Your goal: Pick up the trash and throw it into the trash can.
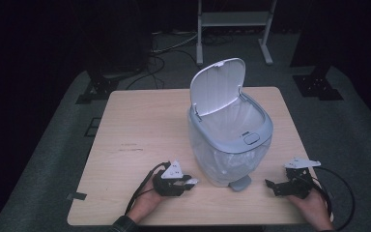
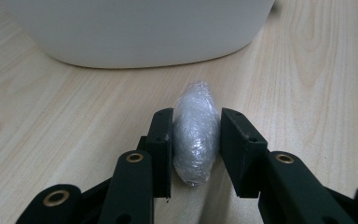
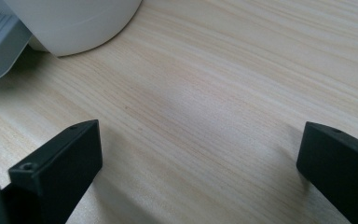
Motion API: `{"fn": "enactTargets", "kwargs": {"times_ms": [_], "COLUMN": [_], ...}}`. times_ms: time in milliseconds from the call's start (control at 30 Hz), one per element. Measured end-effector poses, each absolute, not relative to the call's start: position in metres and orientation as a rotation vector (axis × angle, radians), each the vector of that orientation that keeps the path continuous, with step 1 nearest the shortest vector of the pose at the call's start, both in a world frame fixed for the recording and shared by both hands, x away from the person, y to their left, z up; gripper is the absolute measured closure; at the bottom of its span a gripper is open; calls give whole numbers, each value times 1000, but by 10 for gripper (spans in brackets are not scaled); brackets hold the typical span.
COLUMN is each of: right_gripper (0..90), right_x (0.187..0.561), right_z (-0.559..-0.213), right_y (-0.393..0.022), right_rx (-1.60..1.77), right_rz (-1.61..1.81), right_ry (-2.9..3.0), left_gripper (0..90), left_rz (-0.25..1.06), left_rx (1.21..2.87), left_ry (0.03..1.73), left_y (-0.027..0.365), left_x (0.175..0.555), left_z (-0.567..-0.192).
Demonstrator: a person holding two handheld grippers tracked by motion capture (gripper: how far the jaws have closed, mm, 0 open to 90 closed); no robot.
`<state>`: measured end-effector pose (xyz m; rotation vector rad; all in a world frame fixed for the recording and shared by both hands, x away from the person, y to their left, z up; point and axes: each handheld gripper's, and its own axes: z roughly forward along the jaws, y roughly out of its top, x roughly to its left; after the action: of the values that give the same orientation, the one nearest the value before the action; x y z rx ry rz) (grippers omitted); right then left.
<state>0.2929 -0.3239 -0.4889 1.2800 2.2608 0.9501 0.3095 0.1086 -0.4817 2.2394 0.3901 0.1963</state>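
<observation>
1. A white pedal bin (image 1: 229, 145) stood near the middle of the wooden table (image 1: 135, 140), its lid (image 1: 218, 84) tipped up and back; a clear liner showed through the translucent body, and a grey pedal (image 1: 240, 183) stuck out at the base toward the person.
2. Left gripper (image 2: 196, 140) sat low on the table just left of the bin — jaws pressed on a small wad of crumpled clear plastic film (image 2: 196, 133), oval, glossy, creased, standing on end between the pads.
3. In the high view the wad (image 1: 192, 181) showed as a pale speck at the jaw tips, close to the bin's base.
4. Right gripper (image 3: 198, 158) rested right of the bin, jaws spread wide, bare wood between them — the pedal's edge (image 3: 0, 51) ahead to its left.
</observation>
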Motion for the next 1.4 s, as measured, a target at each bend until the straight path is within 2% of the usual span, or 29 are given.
{"fn": "enactTargets", "kwargs": {"times_ms": [633,1400], "right_gripper": [0,0], "right_x": [293,293], "right_z": [-489,-489], "right_y": [-324,-324], "right_rx": [1280,1281], "right_rz": [950,950], "right_ry": [2261,2261], "left_gripper": [656,654], "left_rz": [148,68], "left_rx": [2246,2132], "left_ry": [400,385], "left_y": [119,144], "left_x": [313,315], "left_z": [-479,-456]}}
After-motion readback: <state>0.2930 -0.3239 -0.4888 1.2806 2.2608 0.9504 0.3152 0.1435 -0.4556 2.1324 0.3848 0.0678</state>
